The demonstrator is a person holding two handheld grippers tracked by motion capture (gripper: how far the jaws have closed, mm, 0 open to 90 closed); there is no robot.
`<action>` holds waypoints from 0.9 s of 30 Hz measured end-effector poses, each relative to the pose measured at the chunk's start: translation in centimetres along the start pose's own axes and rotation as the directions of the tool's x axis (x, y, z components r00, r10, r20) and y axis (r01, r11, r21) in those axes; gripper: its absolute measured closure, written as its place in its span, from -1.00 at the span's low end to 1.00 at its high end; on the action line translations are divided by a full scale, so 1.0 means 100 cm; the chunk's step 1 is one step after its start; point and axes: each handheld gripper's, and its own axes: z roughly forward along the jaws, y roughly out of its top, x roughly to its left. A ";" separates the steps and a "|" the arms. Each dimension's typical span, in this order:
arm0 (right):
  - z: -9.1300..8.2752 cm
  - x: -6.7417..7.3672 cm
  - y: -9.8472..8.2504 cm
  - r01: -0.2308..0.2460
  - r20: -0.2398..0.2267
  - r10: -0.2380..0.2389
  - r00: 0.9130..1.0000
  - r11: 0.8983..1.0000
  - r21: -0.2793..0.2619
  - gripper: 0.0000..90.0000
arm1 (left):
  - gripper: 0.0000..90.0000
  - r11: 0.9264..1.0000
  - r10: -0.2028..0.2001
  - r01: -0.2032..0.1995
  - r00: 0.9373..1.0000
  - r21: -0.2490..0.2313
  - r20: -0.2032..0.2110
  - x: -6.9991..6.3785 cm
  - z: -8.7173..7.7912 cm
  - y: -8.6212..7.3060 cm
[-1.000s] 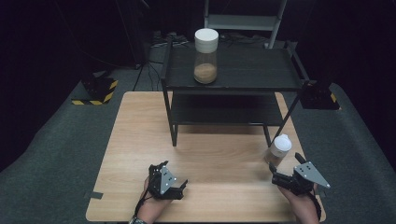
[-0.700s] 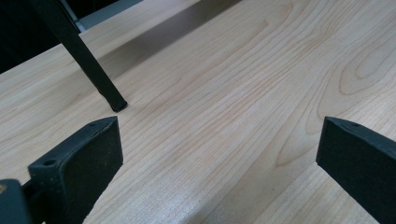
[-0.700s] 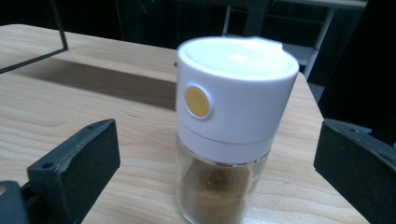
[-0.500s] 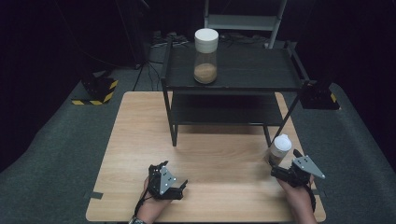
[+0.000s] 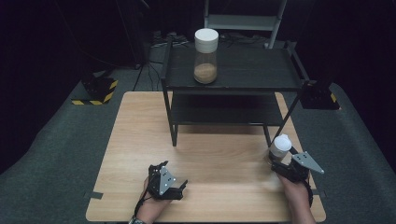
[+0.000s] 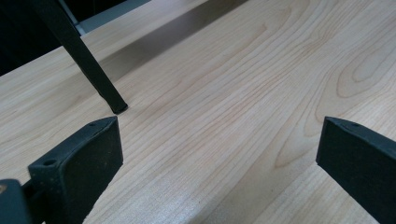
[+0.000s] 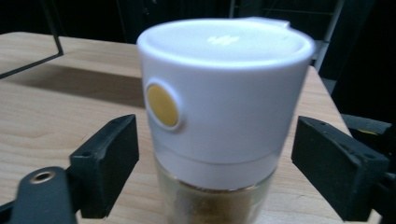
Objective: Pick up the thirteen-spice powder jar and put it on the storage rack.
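The right gripper (image 5: pixel 283 164) sits at the near right of the tabletop (image 5: pixel 140 140) with a small white-capped jar (image 5: pixel 281 147) standing between its jaws, close to the near right leg of the black shelf rack (image 5: pixel 233 81). In the right gripper view the jaws have just been closing: they flank the jar (image 7: pixel 224 116) below its cap, yet a sliver of gap shows on each side, so the pads do not seem to press on it. Coming in level at the jar's neck looks chosen to keep it upright for lifting, likely toward the rack's top shelf, where a taller jar (image 5: pixel 206 56) with the same white cap and brown contents already stands. The left gripper (image 5: pixel 173 184) rests at the near left, jaws spread wide over bare wood, idle and clear of the work.
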 end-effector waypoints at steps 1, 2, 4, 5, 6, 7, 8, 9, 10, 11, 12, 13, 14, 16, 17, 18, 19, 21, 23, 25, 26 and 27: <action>0.001 0.000 -0.001 -0.001 -0.003 0.001 1.000 1.000 0.000 -0.64 | -0.98 1.000 0.001 -0.001 1.000 0.000 0.000 0.000 0.000 0.000; 0.001 -0.001 -0.002 -0.003 -0.007 0.003 1.000 1.000 -0.004 -0.61 | -0.98 1.000 0.001 -0.001 1.000 0.000 -0.002 0.000 0.000 0.000; 0.002 -0.002 -0.004 -0.014 -0.010 0.014 1.000 1.000 -0.014 -0.55 | -0.98 1.000 0.000 0.000 1.000 0.000 -0.003 -0.001 0.000 0.000; 0.003 -0.002 -0.005 -0.019 -0.011 0.019 1.000 1.000 -0.016 -0.53 | -0.98 1.000 0.001 -0.001 1.000 0.001 -0.003 -0.001 0.000 0.000; 0.003 -0.003 -0.005 -0.025 -0.012 0.024 1.000 1.000 -0.016 -0.51 | -0.98 1.000 0.001 -0.001 1.000 0.000 -0.002 -0.001 0.000 0.000; 0.004 -0.003 -0.006 -0.029 -0.013 0.029 1.000 0.999 -0.018 -0.48 | -0.98 1.000 0.000 0.000 1.000 0.000 -0.003 -0.001 0.000 0.000; 0.004 -0.003 -0.007 -0.028 -0.014 0.027 1.000 0.999 -0.021 -0.45 | -0.98 1.000 0.000 0.000 1.000 -0.001 -0.004 -0.001 0.000 0.000; 0.005 -0.003 -0.007 -0.019 -0.012 0.019 1.000 1.000 -0.018 -0.41 | -0.98 1.000 0.001 -0.001 1.000 -0.002 -0.004 -0.001 0.000 0.000; 0.005 -0.003 -0.007 -0.015 -0.012 0.015 1.000 1.000 -0.017 -0.39 | -0.98 1.000 0.001 -0.001 1.000 -0.003 -0.004 -0.001 0.000 0.000; 0.005 -0.003 -0.009 -0.014 -0.009 0.014 1.000 1.000 -0.021 -0.36 | -0.98 1.000 0.002 -0.002 1.000 -0.003 -0.004 -0.001 0.000 -0.001; 0.005 -0.003 -0.010 -0.015 -0.011 0.015 1.000 1.000 -0.024 -0.36 | -0.98 1.000 0.003 -0.003 1.000 -0.004 -0.004 -0.001 -0.001 -0.001; 0.005 -0.004 -0.011 -0.014 -0.013 0.014 1.000 1.000 -0.028 -0.35 | -0.98 1.000 0.003 -0.003 1.000 -0.004 -0.004 -0.001 -0.001 -0.001; 0.005 -0.004 -0.011 -0.013 -0.013 0.012 1.000 0.999 -0.029 -0.35 | -0.98 1.000 0.001 -0.001 1.000 -0.001 -0.004 -0.001 -0.001 0.000; 0.005 -0.004 -0.013 -0.015 -0.012 0.015 1.000 0.999 -0.036 -0.35 | -0.98 1.000 0.001 -0.001 1.000 -0.001 -0.004 -0.001 -0.001 0.000; 0.005 -0.003 -0.013 -0.016 -0.011 0.015 1.000 0.999 -0.038 -0.35 | -0.98 1.000 0.001 -0.001 1.000 -0.001 -0.004 -0.001 -0.001 0.000; 0.005 -0.003 -0.014 -0.014 -0.011 0.014 1.000 0.999 -0.040 -0.35 | -0.98 1.000 0.003 -0.003 1.000 -0.002 -0.004 -0.001 -0.001 -0.001; 0.005 -0.004 -0.013 -0.013 -0.013 0.013 1.000 0.999 -0.039 -0.35 | -0.98 1.000 0.002 -0.002 1.000 -0.003 -0.005 -0.001 -0.001 -0.001; 0.004 -0.004 -0.012 -0.017 -0.011 0.017 1.000 0.999 -0.035 -0.35 | -0.98 1.000 -0.005 0.005 1.000 -0.004 -0.004 0.000 -0.001 -0.001; 0.004 -0.004 -0.012 -0.018 -0.011 0.018 1.000 0.999 -0.036 -0.35 | -0.98 1.000 -0.012 0.012 1.000 -0.004 -0.002 0.000 -0.001 -0.001; 0.003 -0.004 -0.012 -0.014 -0.012 0.013 1.000 0.999 -0.034 -0.35 | -0.98 1.000 -0.013 0.013 1.000 -0.007 0.000 0.001 -0.001 -0.002; 0.003 -0.004 -0.011 -0.010 -0.010 0.010 1.000 0.999 -0.033 -0.35 | -0.98 1.000 -0.012 0.012 1.000 -0.007 0.001 0.001 -0.001 -0.002; 0.003 -0.003 -0.011 -0.004 -0.005 0.004 1.000 0.999 -0.033 -0.35 | -0.98 1.000 -0.010 0.010 1.000 -0.007 0.001 0.001 -0.001 -0.002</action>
